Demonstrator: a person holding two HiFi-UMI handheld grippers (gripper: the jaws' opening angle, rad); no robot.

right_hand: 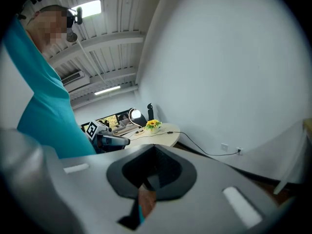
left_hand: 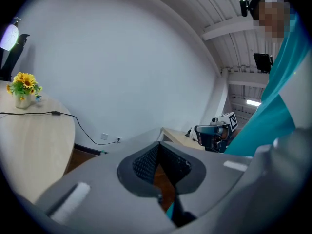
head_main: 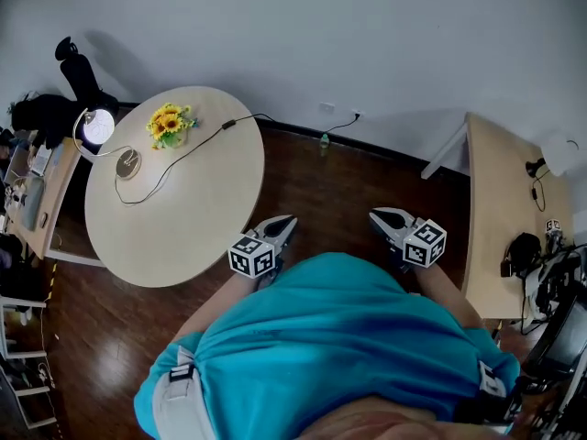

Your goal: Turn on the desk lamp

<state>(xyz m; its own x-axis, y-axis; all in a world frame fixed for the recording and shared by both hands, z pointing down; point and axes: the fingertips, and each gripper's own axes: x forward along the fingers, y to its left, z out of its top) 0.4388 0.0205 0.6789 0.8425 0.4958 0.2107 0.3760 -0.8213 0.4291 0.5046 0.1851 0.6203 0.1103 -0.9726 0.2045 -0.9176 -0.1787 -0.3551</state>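
The desk lamp (head_main: pixel 97 126) stands at the far left edge of the round pale table (head_main: pixel 202 218); its round head looks bright white above a disc base (head_main: pixel 127 162). A black cable (head_main: pixel 197 145) runs from the base across the table top. The lamp also shows small and far off in the right gripper view (right_hand: pixel 135 115) and at the left gripper view's upper left (left_hand: pixel 9 35). My left gripper (head_main: pixel 286 223) and right gripper (head_main: pixel 378 216) hover close to my body over the wooden floor, well short of the lamp. Both are shut with nothing in them (left_hand: pixel 158 145) (right_hand: pixel 153 147).
A pot of yellow flowers (head_main: pixel 169 125) stands next to the lamp. The cable reaches a wall socket (head_main: pixel 356 115). A rectangular table (head_main: pixel 495 209) with dark gear stands at the right. A cluttered desk (head_main: pixel 37 181) and a black chair (head_main: pixel 78 71) sit beyond the round table.
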